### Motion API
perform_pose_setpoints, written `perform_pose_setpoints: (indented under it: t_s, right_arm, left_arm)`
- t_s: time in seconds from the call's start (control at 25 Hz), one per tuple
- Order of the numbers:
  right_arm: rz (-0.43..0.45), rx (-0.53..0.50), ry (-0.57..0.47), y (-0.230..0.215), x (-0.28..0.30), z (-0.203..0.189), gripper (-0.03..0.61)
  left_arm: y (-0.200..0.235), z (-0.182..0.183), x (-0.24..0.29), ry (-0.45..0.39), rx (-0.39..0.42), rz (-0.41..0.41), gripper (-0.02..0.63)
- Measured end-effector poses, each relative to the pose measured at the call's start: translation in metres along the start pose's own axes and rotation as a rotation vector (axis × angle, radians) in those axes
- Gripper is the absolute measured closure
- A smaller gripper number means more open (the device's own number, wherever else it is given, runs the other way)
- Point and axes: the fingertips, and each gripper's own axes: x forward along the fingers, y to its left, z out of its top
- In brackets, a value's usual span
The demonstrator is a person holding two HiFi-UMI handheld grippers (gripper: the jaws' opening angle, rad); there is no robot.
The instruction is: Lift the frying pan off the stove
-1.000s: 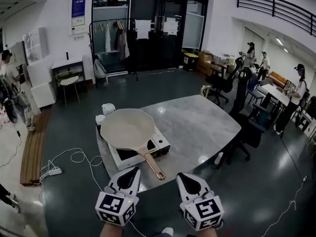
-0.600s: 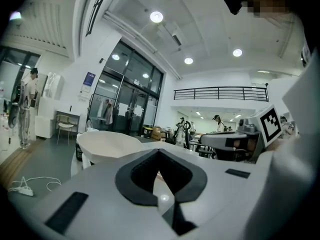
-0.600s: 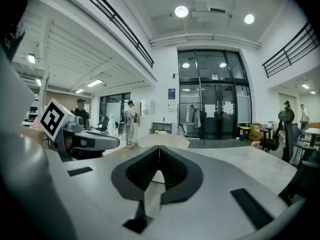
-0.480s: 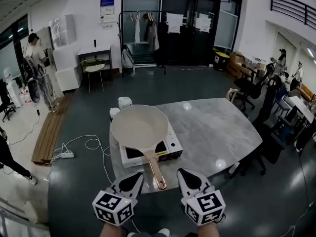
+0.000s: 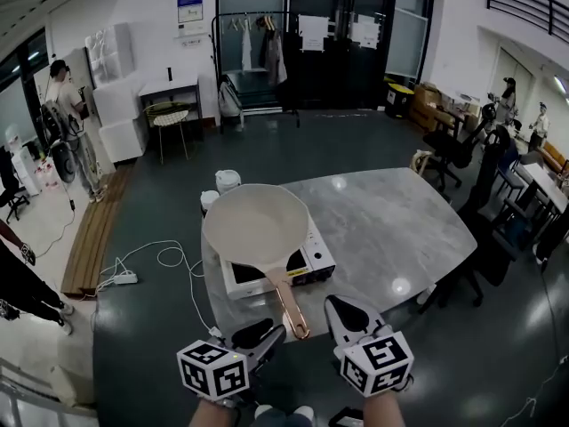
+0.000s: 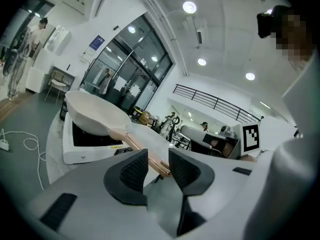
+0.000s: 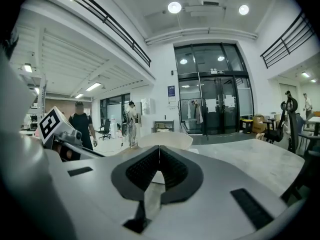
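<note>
Frying pan (image 5: 256, 225): sitting on the stove (image 5: 267, 286) at the left end of the tabletop (image 5: 382, 221), not yet lifting. Pointing its copper-coloured handle (image 5: 289, 302) back toward the person, long axis running from the bowl down and slightly rightward in the head view, free end reaching to about the near edge of the tabletop.

Left gripper (image 5: 267, 334): hovering just beside that free end, sitting on its left side and angling across it rather than along it. Opening its jaws at this moment, with a clear gap between them in the left gripper view. Showing the tip of the handle (image 6: 127, 138) through that gap, just ahead of the pads, neither pad pressing on it. Looking past it to the pan (image 6: 92, 111) and stove (image 6: 82, 151), ahead and up to the left of the jaws.

Right gripper (image 5: 333, 306): keeping its jaws pressed together on nothing, plain in the right gripper view. Pointing forward, roughly parallel to the handle and off to its right, near but apart. Catching only the rim of the pan (image 7: 165, 140) above the closed tips.

Judging the left as the nearer and better placed: needing a short push forward to bring the handle between the pads, crossing its long axis, before closing. Risking a tilt once up, with the bowl's weight hanging far out from a grip at the very end.
</note>
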Motion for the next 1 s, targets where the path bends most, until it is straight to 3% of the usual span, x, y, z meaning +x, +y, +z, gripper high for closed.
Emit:
perform_pose_setpoints:
  t_s: [0.32,0.56,0.72,1.0]
  right_arm:
    - [-0.035,-0.022,0.002,0.014,0.002,0.003,0.554]
    - [-0.051,-0.023,0.014,0.005,-0.001,-0.004,0.554]
    - [-0.014,-0.023,0.031,-0.004,0.013,-0.009,0.554]
    - [0.101,-0.037,0.079,-0.029,0.042,-0.016,0.554]
  left_arm:
    - [-0.003,-0.016,0.012,0.068,-0.160,-0.124,0.394]
    - [-0.004,-0.029,0.024,0.088,-0.282,-0.180,0.394]
    - [-0.003,-0.035,0.035,0.071,-0.432,-0.241,0.374]
    - [-0.003,-0.036,0.054,0.001,-0.548,-0.245,0.399]
